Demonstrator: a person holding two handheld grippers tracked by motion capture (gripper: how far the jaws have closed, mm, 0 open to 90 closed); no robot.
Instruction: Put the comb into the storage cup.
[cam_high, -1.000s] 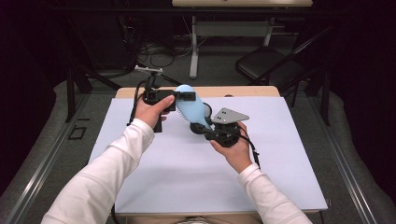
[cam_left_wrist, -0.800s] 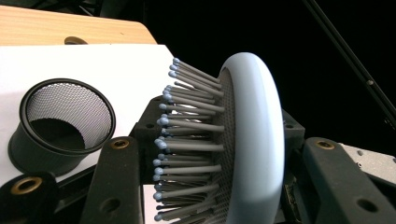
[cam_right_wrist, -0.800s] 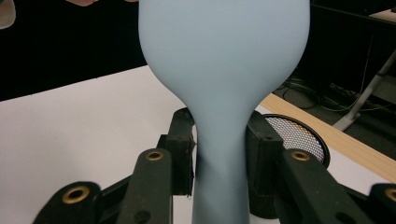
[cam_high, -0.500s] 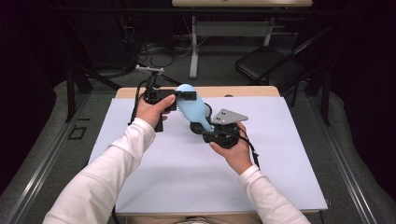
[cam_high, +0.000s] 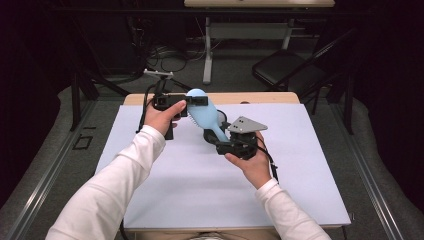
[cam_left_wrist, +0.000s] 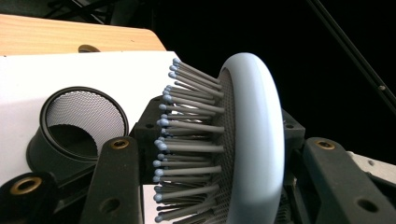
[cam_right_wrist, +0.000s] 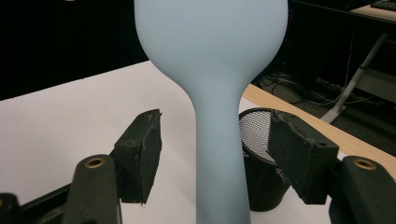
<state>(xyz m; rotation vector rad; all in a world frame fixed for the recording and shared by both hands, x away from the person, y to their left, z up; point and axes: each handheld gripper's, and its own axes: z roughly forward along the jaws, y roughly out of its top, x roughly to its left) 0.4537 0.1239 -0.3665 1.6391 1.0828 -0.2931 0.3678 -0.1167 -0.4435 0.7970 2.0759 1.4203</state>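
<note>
High view first: the hairbrush hangs in the air above the white counter, just over the black mesh cup that stands on it, with the brush head on the far side of the cup and the handle slanting down past the cup toward my right gripper. My left gripper has its fingers clamped on the head: in the left gripper view the pale blue rim and the ball-tipped bristles sit squeezed between them, the cup lying beyond on the counter. I judge the brush light and stiff in its plastic back and handle, smooth enough to slip, while the bristle bed is springy and gives under pressure, so a hold across the head is a soft one; the narrow handle is the firmer place to take it, or the hard rim edge-on. In the right gripper view my right fingers stand apart on either side of the handle, touching it on neither side, with the cup behind. Against the frame a second ago, the right gripper's fingers have just been opening off the handle, which is still between them, so the weight is now carried by my left gripper alone; both hands and the brush sit where they were above the cup.
</note>
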